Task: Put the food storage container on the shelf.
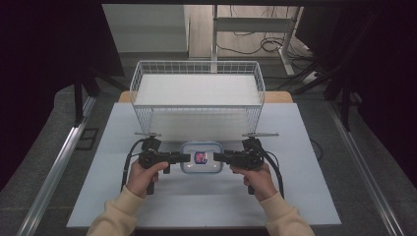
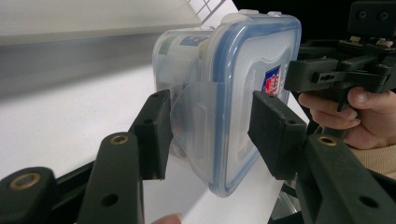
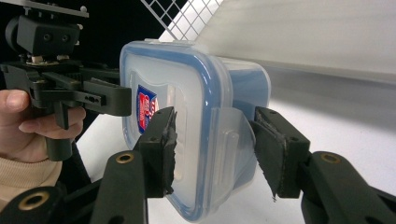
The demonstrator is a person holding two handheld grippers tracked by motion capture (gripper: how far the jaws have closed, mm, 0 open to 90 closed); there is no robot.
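— So, starting at the left: what has the left tongs got?

— Its jaws are closed on the left end of the clear rectangular plastic food box with a blue-rimmed snap lid, one pad on the lid and one under the base, across the side latch flap. In the left gripper view the left tongs shows that grip close up.

— And where is the box itself?

— Near the middle of the pale grey surface, just in front of the white wire basket, between the two hands. Whether it touches the surface I cannot tell. A red and blue label sits on its lid.

— The right side?

— The right tongs clamps the opposite end the same way. In the right gripper view the right tongs has its pads against the lid and the base of the box, with the latch flap between them
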